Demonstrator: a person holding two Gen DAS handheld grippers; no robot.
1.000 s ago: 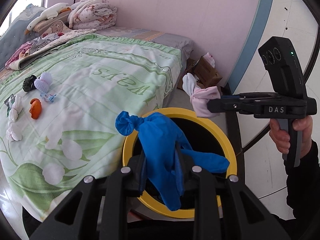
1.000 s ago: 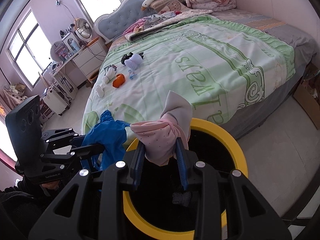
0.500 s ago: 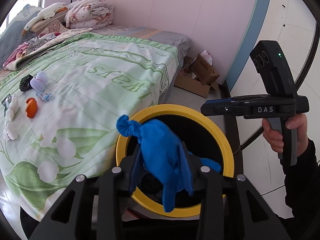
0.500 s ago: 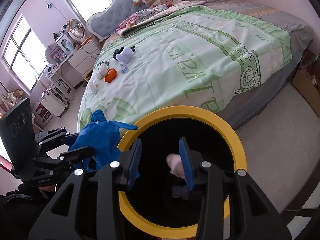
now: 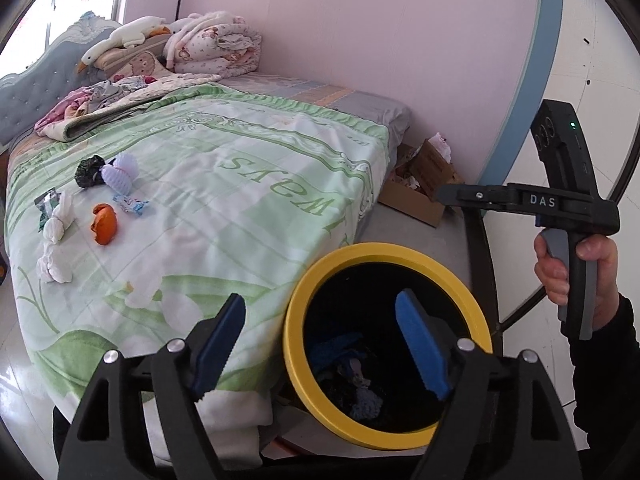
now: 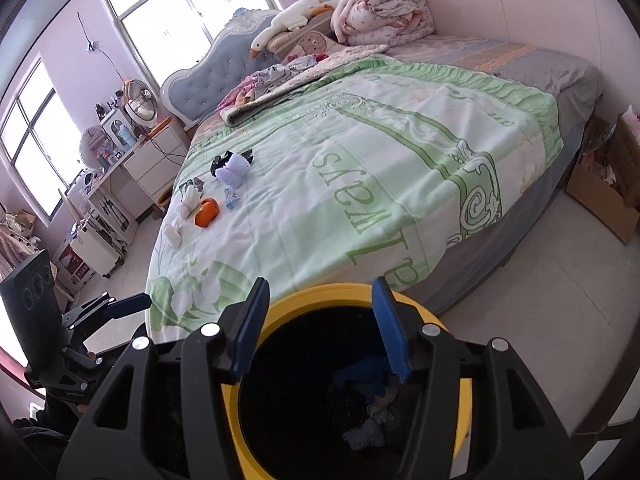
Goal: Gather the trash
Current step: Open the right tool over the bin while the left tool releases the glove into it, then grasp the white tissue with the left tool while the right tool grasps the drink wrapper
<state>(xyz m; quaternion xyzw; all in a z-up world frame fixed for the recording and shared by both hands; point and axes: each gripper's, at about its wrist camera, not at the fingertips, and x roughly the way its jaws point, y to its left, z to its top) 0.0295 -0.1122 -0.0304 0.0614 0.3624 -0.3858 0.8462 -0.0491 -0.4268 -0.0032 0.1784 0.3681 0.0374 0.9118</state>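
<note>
Left gripper (image 5: 320, 344) above yellow-rimmed bin (image 5: 472, 296), jaws opening wide, nothing between pads. Right gripper (image 6: 318, 332) over same bin (image 6: 456, 396), jaws opening, gap moderate, nothing held. Blue cloth (image 5: 334, 350) lay inside bin among dark scraps. Remaining trash on green bedspread (image 5: 248, 200), well apart from bin: orange peel (image 5: 105, 229), white knotted wad (image 5: 60, 222), lavender ball (image 5: 120, 172) touching black wad (image 5: 88, 170), small wrapper (image 5: 130, 204).

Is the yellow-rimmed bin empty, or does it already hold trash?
Not empty. Inside the yellow-rimmed bin a blue item and other crumpled pieces lie at the dark bottom; both wrist views show them. How full cannot be told.
</note>
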